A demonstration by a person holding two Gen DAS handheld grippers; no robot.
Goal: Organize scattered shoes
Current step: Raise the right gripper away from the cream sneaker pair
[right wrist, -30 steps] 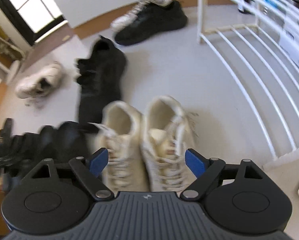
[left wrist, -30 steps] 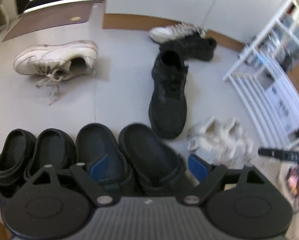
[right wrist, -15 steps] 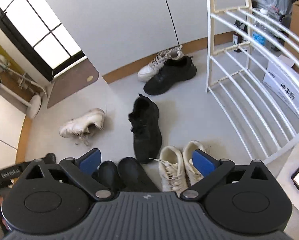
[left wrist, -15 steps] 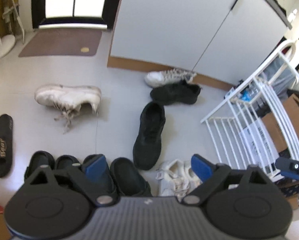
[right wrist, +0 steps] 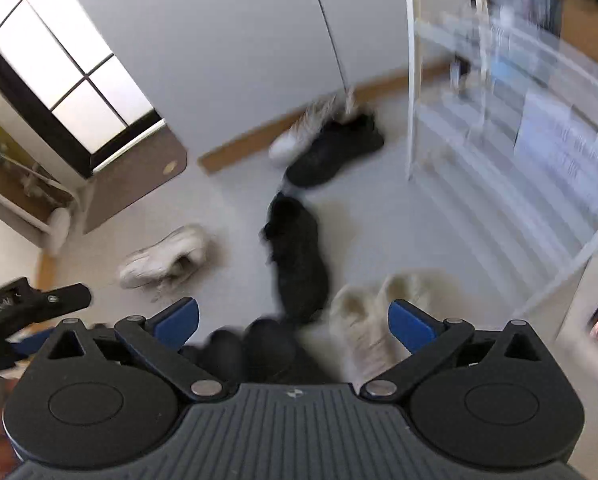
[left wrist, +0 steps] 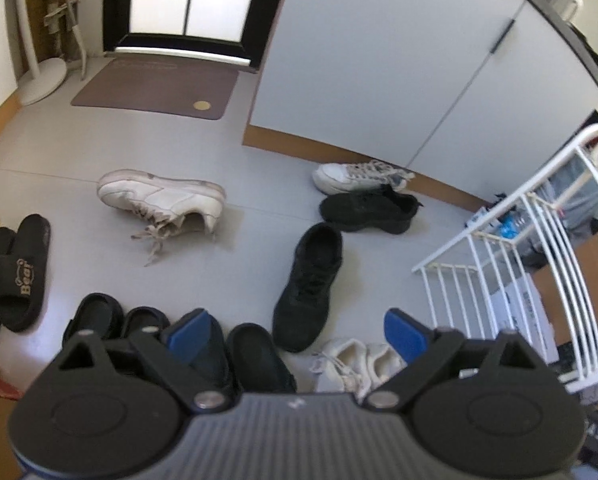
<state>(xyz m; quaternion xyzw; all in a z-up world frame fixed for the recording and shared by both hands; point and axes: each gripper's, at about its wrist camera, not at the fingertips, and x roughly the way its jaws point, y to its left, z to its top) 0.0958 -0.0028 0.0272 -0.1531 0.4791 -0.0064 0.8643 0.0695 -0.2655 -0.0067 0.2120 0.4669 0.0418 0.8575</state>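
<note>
My left gripper (left wrist: pixel 297 332) is open and empty, high above a row of black clogs (left wrist: pixel 255 354) and a cream sneaker pair (left wrist: pixel 353 362) on the floor. Beyond them lie a black sneaker (left wrist: pixel 309 284), its mate (left wrist: pixel 369 208) by the wall, a white sneaker (left wrist: pixel 355 176) behind it, and another white sneaker (left wrist: pixel 161 200) tipped on its side. My right gripper (right wrist: pixel 293 320) is open and empty too, above the cream pair (right wrist: pixel 373 312) and the clogs (right wrist: pixel 259 344). Its view is blurred. The black sneaker (right wrist: pixel 299 260) lies ahead of it.
Black slides (left wrist: pixel 17 276) rest at the left. A white wire rack (left wrist: pixel 539 248) stands on the right with cardboard boxes (left wrist: pixel 595 264) behind it. A brown doormat (left wrist: pixel 155 90) lies before the door, a fan stand (left wrist: pixel 43 80) beside it. The other gripper (right wrist: pixel 27 306) shows at left.
Both grippers have risen well above the shoes and opened wider. The clogs and the cream pair stay on the floor, now small and low in each view.
</note>
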